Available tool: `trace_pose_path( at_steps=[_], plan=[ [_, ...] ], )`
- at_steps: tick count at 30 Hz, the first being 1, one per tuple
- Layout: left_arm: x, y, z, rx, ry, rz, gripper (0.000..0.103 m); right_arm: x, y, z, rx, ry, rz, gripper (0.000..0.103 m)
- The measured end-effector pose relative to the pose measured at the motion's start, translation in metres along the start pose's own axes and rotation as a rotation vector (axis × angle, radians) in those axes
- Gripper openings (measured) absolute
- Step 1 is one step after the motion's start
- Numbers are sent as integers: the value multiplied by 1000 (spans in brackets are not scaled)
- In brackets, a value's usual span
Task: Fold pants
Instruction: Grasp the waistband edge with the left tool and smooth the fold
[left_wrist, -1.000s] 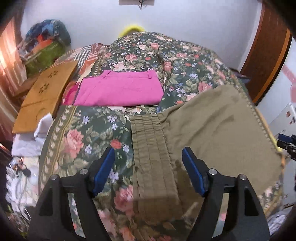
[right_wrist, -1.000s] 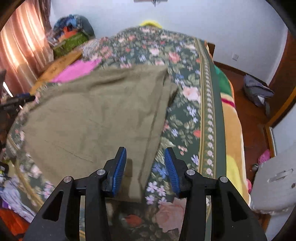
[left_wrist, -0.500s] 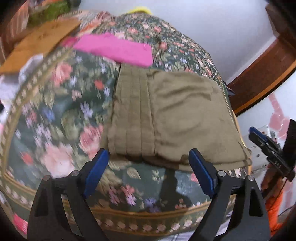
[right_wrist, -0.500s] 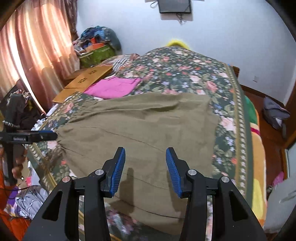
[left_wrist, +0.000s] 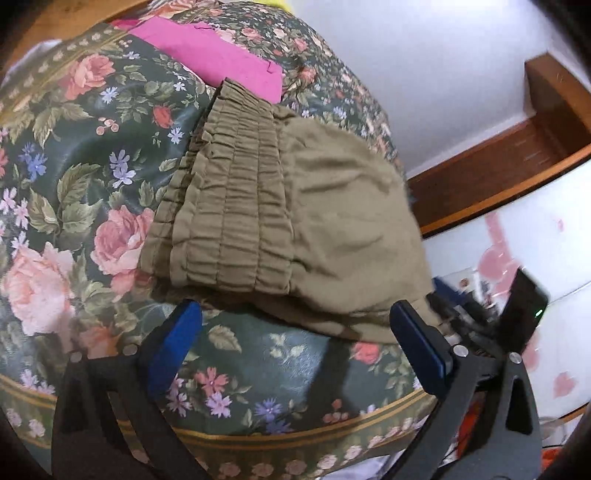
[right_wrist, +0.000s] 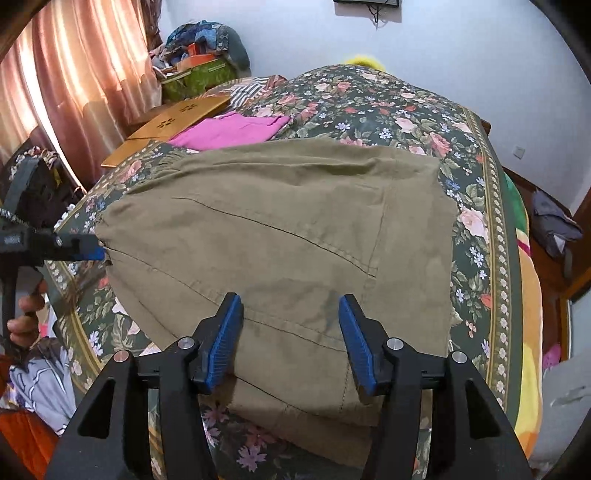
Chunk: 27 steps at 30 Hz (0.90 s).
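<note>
Both of my grippers are spread wide and hold nothing. My left gripper (left_wrist: 293, 332) hangs at the near edge of the bed (left_wrist: 85, 155), its blue pads (left_wrist: 173, 341) set well apart on either side of the near edge of the olive pants (left_wrist: 295, 206). Neither pad touches the cloth that I can see; the gathered elastic waistband (left_wrist: 229, 206) lies just beyond the left pad, and the smooth fabric runs off to the right. Under the pants is the dark floral bedspread (left_wrist: 240, 373).

My right gripper (right_wrist: 291, 341) is likewise parted, its ribbed blue pads (right_wrist: 221, 343) standing over the near part of the pants (right_wrist: 280, 229), with cloth showing in the gap between them. Whether the pads rest on the fabric or float just above it, I cannot tell. From this side the pants lie spread flat across the middle of the bedspread (right_wrist: 476, 206), a stitched pocket seam running diagonally across them, and a lower layer of the same cloth shows at the near edge.

At the left edge of the right wrist view my left gripper (right_wrist: 79, 248) shows beside the waistband end, its blue tip just at the edge of the cloth, with my fingers (right_wrist: 26, 317) below it.

Far left on the bed lies a folded pink garment (right_wrist: 232, 129), apart from the pants, and beyond it a wooden board (right_wrist: 177, 118). Pink curtains (right_wrist: 74, 74) hang at the far left.
</note>
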<state>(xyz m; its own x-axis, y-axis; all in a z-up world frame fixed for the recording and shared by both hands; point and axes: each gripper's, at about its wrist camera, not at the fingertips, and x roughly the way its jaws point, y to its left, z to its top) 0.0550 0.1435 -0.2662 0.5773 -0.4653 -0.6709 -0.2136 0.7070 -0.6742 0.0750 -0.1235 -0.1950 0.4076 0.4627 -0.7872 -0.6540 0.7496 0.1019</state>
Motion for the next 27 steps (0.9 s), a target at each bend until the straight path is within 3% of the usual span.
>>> trace_pose_path(
  at_steps=[9,15,20,24,27],
  plan=[
    [19,12,26,-75,3,-15,102,2,-2,-1,9,3,18,51],
    [34,10,40,-69,-22,46,102,3,-4,-2,23,-1,24,52],
    [41,-9,46,55,-64,211,83,4,-4,-1,18,5,33,52],
    [36,-30,44,177,-123,315,61,4,-5,-1,22,7,36,52],
    [28,-43,41,252,-165,367,51,4,-5,-1,24,10,35,52]
  ],
)
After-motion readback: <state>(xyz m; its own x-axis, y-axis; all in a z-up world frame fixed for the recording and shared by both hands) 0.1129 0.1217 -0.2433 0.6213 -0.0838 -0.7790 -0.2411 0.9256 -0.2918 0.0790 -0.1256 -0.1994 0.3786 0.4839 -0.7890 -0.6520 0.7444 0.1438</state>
